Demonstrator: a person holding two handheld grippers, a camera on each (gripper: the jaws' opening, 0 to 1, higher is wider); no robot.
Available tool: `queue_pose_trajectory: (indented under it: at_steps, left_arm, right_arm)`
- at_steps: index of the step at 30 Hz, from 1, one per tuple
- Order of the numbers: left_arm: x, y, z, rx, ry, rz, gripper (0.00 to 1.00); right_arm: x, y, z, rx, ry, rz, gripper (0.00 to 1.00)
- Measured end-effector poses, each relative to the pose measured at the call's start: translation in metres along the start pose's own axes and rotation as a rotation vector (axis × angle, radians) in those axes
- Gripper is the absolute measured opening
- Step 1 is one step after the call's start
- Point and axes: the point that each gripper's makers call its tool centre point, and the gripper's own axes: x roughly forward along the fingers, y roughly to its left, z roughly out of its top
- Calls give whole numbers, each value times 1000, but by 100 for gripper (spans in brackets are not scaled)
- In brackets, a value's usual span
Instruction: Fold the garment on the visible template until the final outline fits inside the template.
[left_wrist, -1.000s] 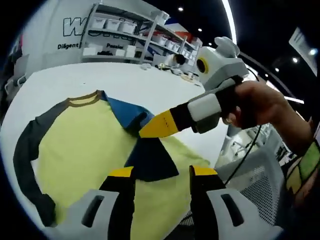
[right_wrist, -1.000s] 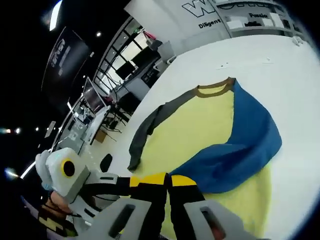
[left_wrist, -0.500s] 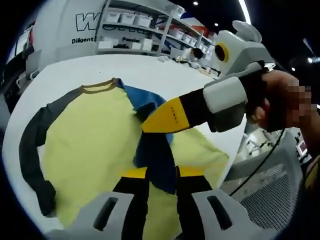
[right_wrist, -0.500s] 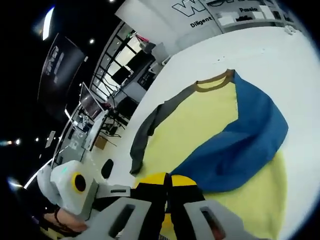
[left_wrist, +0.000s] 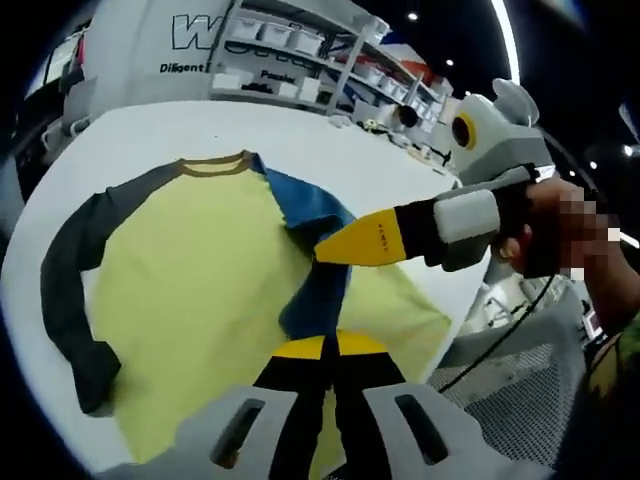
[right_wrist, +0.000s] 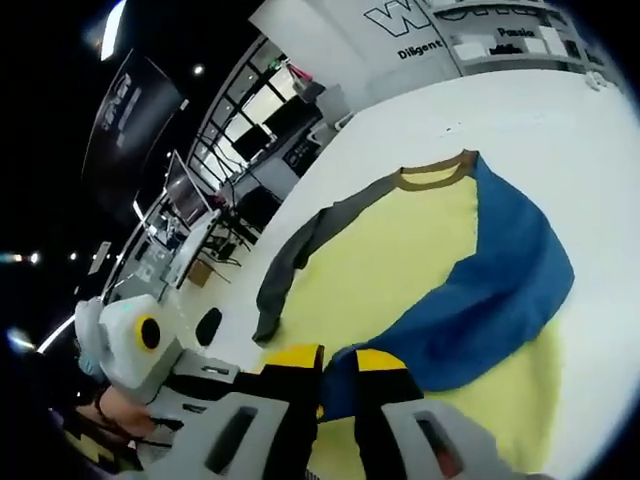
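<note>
A yellow shirt with a brown collar lies flat on the white table. Its dark grey sleeve stretches out to one side. The blue sleeve is folded across the yellow body. My left gripper is shut on the blue sleeve's end. The right gripper reaches in from the right, its tip over the middle of that sleeve. In the right gripper view the right gripper stands slightly open, with the blue sleeve running into the gap, over the yellow shirt.
A hand holds the right gripper. Shelves with white bins stand beyond the table's far edge. A mesh chair sits by the near edge. Desks with monitors lie past the table on the grey sleeve's side.
My left gripper closed on the blue sleeve's end. The right gripper's jaws, shut before, have parted a little. The blue sleeve has been drawn longer and narrower across the yellow body.
</note>
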Motion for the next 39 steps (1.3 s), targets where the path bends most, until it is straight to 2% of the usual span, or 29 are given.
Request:
queue_pose_trajectory:
  at_steps: [3, 7, 9, 10, 12, 14, 21, 24, 29, 30, 36, 39]
  left_arm:
    - [-4, 4, 1, -1, -3, 13, 0]
    - [-12, 5, 0, -36, 0, 3, 0]
    - [-14, 5, 0, -55, 2, -5, 0]
    - [-15, 5, -1, -56, 2, -9, 0]
    - [-16, 6, -1, -47, -2, -7, 0]
    - [-19, 6, -1, -42, -8, -15, 0]
    - [-25, 8, 0, -55, -16, -51, 0]
    - [-27, 11, -3, -62, -9, -50, 0]
    - [-28, 10, -13, -67, 21, -65, 0]
    - [-28, 8, -16, -67, 29, -72, 0]
    - [-26, 2, -22, -71, 42, -97, 0]
    - [-25, -2, -24, -70, 47, -107, 0]
  right_arm:
    - [-5, -2, 5, -26, -9, -10, 18]
    - [-10, -17, 19, -95, -40, -58, 22]
    - [-12, -26, 23, -80, -40, -65, 26]
    - [-12, -27, 28, -60, -58, -44, 26]
    - [-13, -33, 33, -62, -70, -53, 25]
    - [-14, -51, 41, -150, -75, -122, 27]
    - [-9, -79, 57, -271, -77, -188, 33]
    - [-5, -91, 63, -328, -66, -216, 33]
    - [3, -98, 73, -455, -32, -236, 32]
    - [8, -102, 77, -528, -9, -249, 32]
    - [25, -122, 83, -722, 119, -286, 32]
    - [34, -128, 92, -729, 132, -286, 29]
